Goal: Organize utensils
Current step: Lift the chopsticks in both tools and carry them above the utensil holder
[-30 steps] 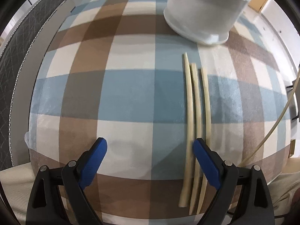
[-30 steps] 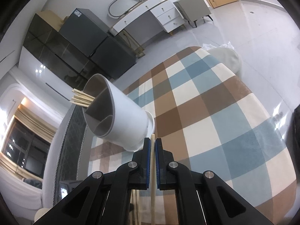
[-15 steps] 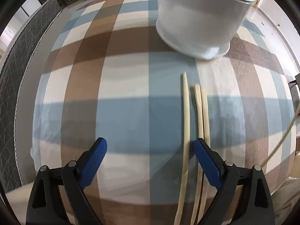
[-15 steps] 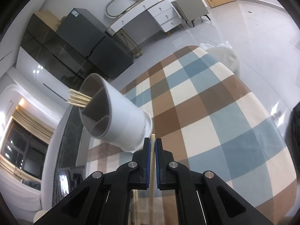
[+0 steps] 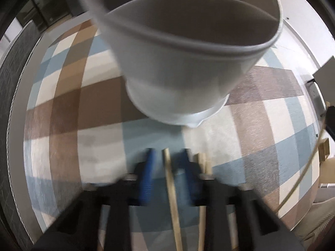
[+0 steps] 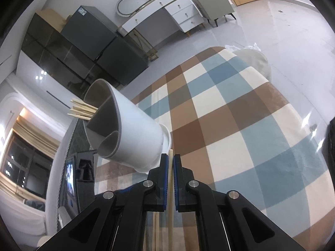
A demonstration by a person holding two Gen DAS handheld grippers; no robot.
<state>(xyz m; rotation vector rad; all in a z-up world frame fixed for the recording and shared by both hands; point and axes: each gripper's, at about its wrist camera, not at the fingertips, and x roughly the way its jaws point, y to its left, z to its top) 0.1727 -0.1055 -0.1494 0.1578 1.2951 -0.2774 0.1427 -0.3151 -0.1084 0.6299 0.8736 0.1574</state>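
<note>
**Chopsticks lined up beside the holder for pickup**

The checked tabletop [image 6: 240,125] carries a white utensil holder [image 6: 134,133], standing close so each stick has a short trip; several chopsticks [image 6: 81,109] already sit in its far compartment. The left hand-held gripper [image 5: 167,163] is closing around a loose chopstick [image 5: 170,188] lying just before the holder. The right hand-held gripper [image 6: 170,163] is clamped on another chopstick [image 6: 170,198].
</note>
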